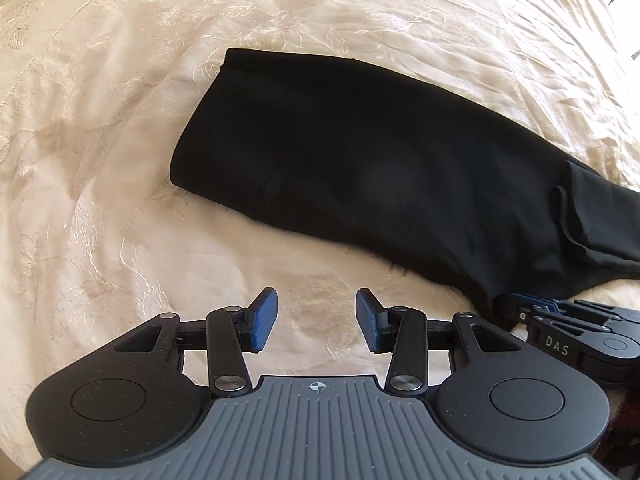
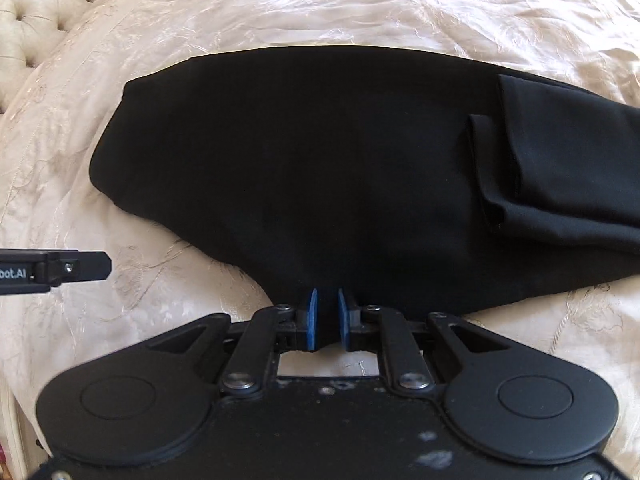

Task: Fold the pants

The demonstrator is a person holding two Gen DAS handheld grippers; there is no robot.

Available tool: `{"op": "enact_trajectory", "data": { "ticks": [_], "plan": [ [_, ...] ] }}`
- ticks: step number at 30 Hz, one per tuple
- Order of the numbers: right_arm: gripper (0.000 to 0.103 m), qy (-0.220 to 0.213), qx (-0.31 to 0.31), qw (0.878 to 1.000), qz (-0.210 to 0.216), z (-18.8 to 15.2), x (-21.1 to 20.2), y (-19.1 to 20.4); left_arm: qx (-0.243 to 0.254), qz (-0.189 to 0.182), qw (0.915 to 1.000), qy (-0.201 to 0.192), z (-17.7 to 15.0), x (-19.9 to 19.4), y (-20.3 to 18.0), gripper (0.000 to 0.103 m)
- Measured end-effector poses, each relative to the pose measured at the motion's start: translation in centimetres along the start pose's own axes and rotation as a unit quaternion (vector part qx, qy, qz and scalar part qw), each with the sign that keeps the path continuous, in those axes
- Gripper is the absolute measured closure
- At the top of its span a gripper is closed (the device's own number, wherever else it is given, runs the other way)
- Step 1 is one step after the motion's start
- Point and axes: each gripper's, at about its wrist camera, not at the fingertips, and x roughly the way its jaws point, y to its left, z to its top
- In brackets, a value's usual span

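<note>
R gripper (image 2: 327,316) jaws clamped on pants (image 2: 320,168) edge; L gripper (image 1: 317,318) jaws apart

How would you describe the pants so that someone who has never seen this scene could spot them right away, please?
Start with the cream embroidered bedspread that covers the whole bed. In its middle lie the black pants, folded into a long flat band, and the right gripper has its jaws shut on their near edge. They are the only dark cloth on the pale bedding.
</note>
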Motion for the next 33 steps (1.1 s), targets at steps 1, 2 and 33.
{"op": "enact_trajectory", "data": {
  "ticks": [1, 2, 33],
  "plan": [
    [0.09, 0.001, 0.004, 1.0, -0.004, 0.1, 0.1, 0.1, -0.004, -0.004, 1.0, -0.004, 0.2, 0.1, 0.6, 0.061],
    [0.09, 0.002, 0.007, 1.0, -0.008, 0.1, 0.1, 0.1, -0.008, -0.009, 0.9999, -0.01, 0.6, 0.2, 1.1, 0.061],
    [0.09, 0.024, 0.013, 0.998, -0.052, 1.6, 1.9, 2.7, -0.186, -0.109, 0.9742, -0.065, 4.7, 8.0, 8.1, 0.001]
  ]
}}
